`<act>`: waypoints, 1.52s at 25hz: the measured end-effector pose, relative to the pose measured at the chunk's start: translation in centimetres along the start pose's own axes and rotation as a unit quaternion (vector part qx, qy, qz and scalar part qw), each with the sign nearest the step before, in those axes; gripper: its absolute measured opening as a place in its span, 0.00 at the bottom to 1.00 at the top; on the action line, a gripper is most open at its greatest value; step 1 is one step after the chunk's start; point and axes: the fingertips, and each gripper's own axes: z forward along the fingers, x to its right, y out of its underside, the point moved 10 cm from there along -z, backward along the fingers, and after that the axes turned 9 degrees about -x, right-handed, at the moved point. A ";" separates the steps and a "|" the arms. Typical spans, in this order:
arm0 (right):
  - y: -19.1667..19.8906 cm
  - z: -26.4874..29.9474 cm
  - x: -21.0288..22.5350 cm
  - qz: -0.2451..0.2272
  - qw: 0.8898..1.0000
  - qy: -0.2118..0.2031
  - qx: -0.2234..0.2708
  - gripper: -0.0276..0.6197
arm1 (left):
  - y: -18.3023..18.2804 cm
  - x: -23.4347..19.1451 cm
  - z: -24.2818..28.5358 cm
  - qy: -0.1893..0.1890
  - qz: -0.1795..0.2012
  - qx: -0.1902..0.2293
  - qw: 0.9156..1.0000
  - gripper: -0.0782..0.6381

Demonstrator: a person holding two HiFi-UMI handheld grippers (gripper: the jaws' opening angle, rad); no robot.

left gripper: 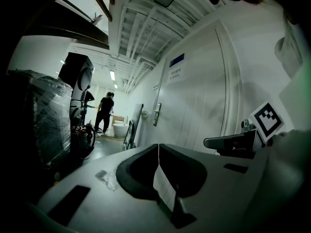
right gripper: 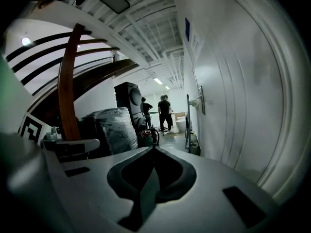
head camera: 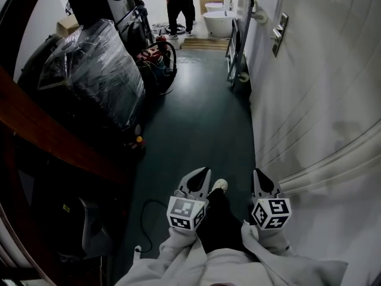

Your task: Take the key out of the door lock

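A white door (head camera: 315,100) runs along the right side of the corridor. Its metal handle and lock plate (head camera: 278,33) sit far ahead of both grippers, and show again small as the lock plate (left gripper: 156,113) and the lock plate (right gripper: 200,100). No key can be made out at this distance. My left gripper (head camera: 204,173) and right gripper (head camera: 258,173) are held low and side by side near my body, pointing down the corridor. The left gripper (left gripper: 158,145) is shut with nothing in it. The right gripper (right gripper: 154,148) has its jaws together and holds nothing.
A plastic-wrapped bundle (head camera: 95,70) and a curved wooden rail (head camera: 53,142) crowd the left side. A panel (head camera: 235,46) leans on the right wall ahead. A person (head camera: 178,2) stands by a white tub (head camera: 217,22) at the far end. A cable (head camera: 149,210) lies on the dark floor.
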 end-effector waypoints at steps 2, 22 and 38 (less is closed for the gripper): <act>-0.4 1.1 0.5 0.002 1.000 -0.002 0.000 0.12 | -0.4 -0.5 1.0 0.000 0.003 -0.002 1.000 0.13; -11.1 15.2 8.5 0.018 1.000 -0.011 0.017 0.12 | -10.4 -7.5 17.6 0.010 0.029 -0.003 1.000 0.13; -16.1 22.7 15.8 0.025 0.999 0.027 0.026 0.12 | -14.9 -10.8 29.6 0.033 0.033 -0.004 0.999 0.13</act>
